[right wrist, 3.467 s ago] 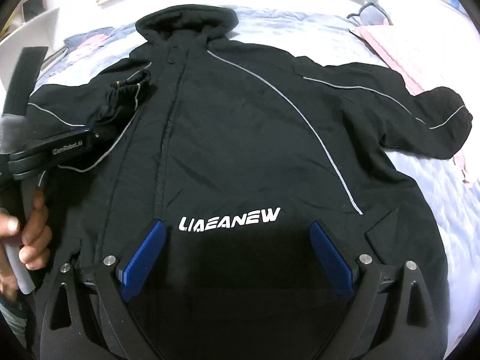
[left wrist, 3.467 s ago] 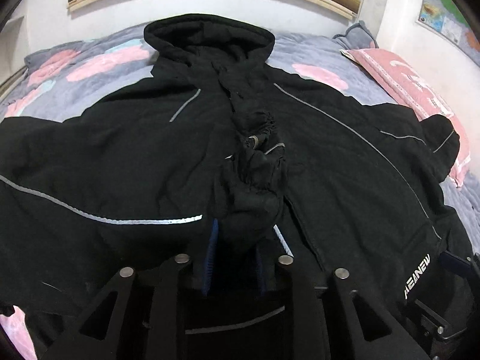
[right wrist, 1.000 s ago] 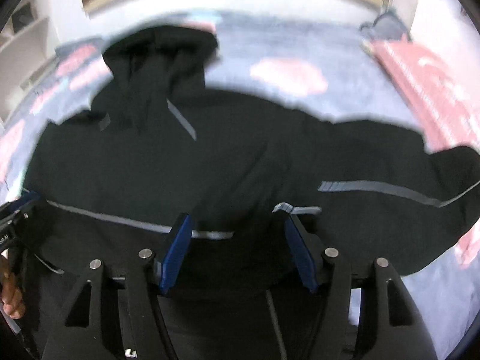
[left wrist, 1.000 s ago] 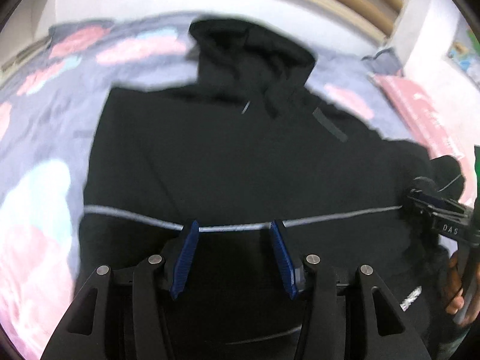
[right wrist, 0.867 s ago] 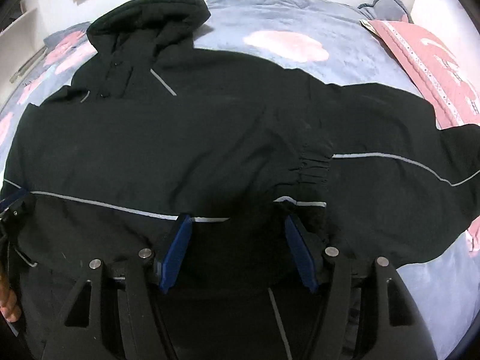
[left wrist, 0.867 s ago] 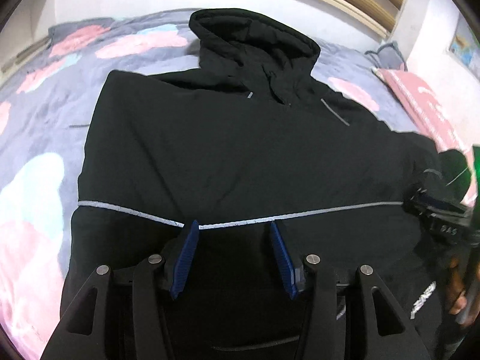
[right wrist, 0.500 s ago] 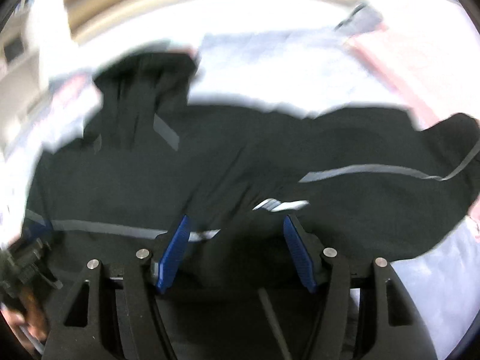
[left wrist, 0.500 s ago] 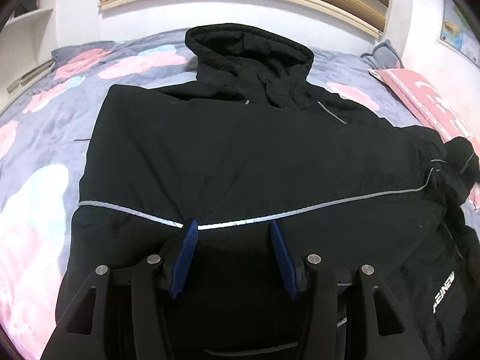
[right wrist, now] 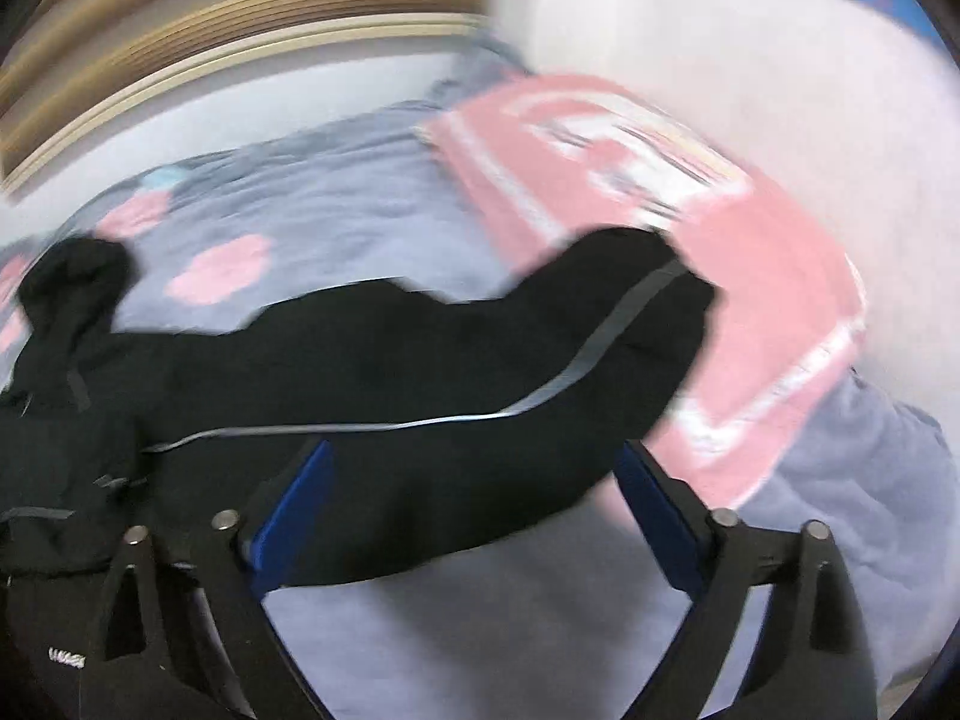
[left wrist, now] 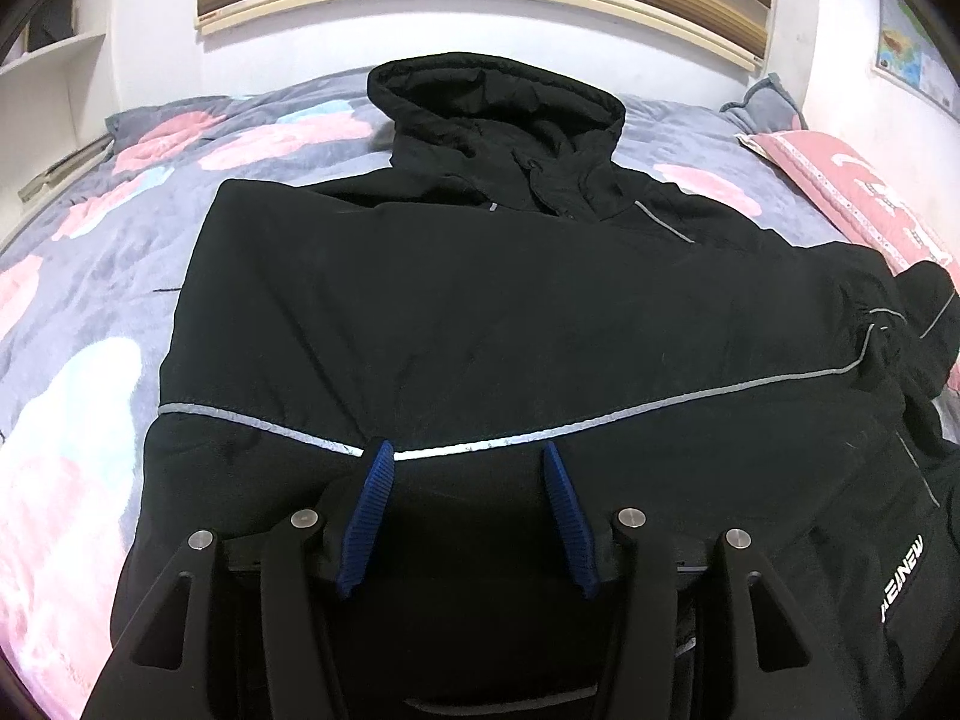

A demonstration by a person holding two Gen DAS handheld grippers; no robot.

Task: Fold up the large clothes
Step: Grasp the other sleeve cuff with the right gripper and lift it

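A jacket (left wrist: 480,312) lies spread on a bed (left wrist: 90,324), its hood (left wrist: 498,96) toward the far wall and one sleeve (right wrist: 540,348) stretching right onto a pillow (right wrist: 750,276). The left tool (left wrist: 465,456) sits over the jacket's near half; the right tool (right wrist: 474,462) straddles the sleeve.

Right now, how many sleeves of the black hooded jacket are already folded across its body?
1. One sleeve lies folded across the black hooded jacket, its cuff at the right edge. The other sleeve is spread out on the grey floral bedcover, toward the pink pillow.
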